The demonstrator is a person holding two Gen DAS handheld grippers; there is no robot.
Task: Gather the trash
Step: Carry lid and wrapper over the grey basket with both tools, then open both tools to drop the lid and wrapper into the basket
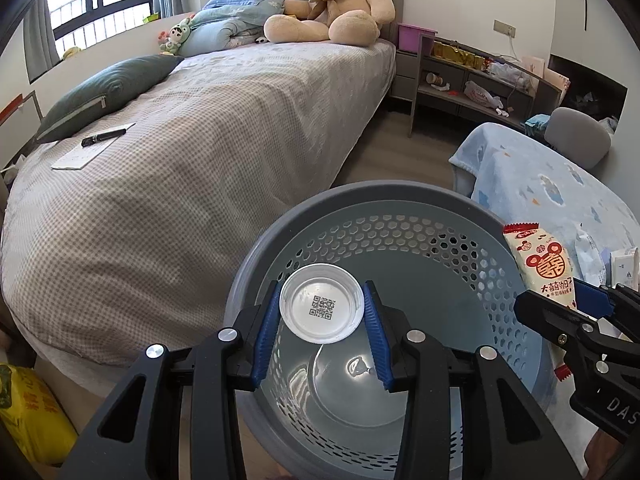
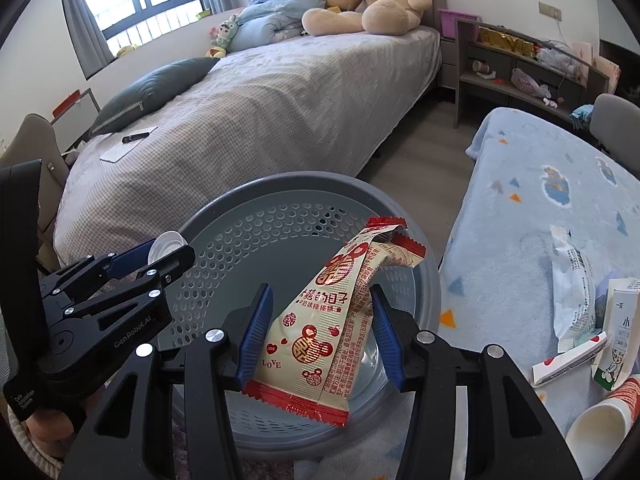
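While both tools hang over grey bin (image 1: 400,216), each load sits ready for drop. Left tool (image 1: 322,308) clenched on small white plastic cup (image 1: 322,306), base up; right tool (image 2: 320,320) clenched on red-and-cream snack wrapper (image 2: 320,320). More litter waits on blue-blanket surface (image 2: 540,200), likely next.

Cup (image 1: 322,307), wrapper (image 2: 320,320) over bin (image 1: 400,216)

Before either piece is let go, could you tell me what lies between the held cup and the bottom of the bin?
Nothing: in the left wrist view the cup hangs over the bin, whose bottom is bare.
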